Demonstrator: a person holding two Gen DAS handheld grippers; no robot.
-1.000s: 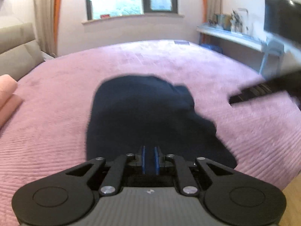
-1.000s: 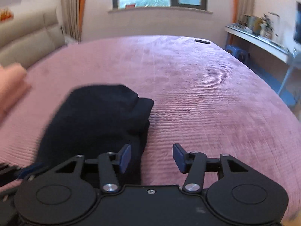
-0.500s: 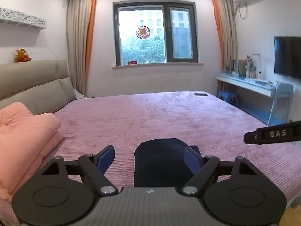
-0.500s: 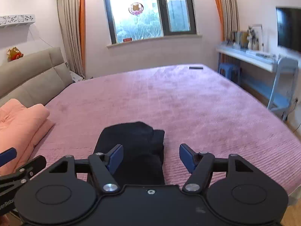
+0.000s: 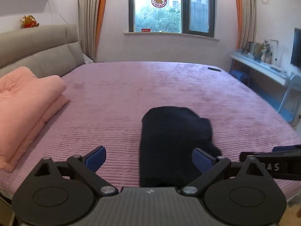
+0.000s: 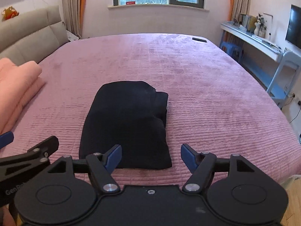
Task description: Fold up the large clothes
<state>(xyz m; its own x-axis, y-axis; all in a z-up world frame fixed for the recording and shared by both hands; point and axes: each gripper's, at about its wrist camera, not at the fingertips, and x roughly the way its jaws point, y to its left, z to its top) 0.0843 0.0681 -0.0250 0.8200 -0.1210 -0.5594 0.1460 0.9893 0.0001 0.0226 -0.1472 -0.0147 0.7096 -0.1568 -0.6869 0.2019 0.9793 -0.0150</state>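
Since a second ago the left claw (image 5: 149, 159) has let go of the garment (image 6: 126, 124) and spread its jaws wide; then it was shut at the cloth's near edge. It now holds nothing and sits back from the fold. The right claw (image 6: 150, 157) is also wide open and empty, as it was. The garment, blurred before, lies still as a dark folded bundle on the bed (image 6: 197, 79), just ahead of the right claw and ahead and right of the left one. The bed has a ribbed pink cover. Left of both claws lies a folded peach quilt (image 5: 24, 103) by a grey headboard (image 5: 39, 47). Far ahead is a window (image 5: 169, 7); to the right, a shelf (image 6: 252, 39) and a TV (image 6: 294, 26).
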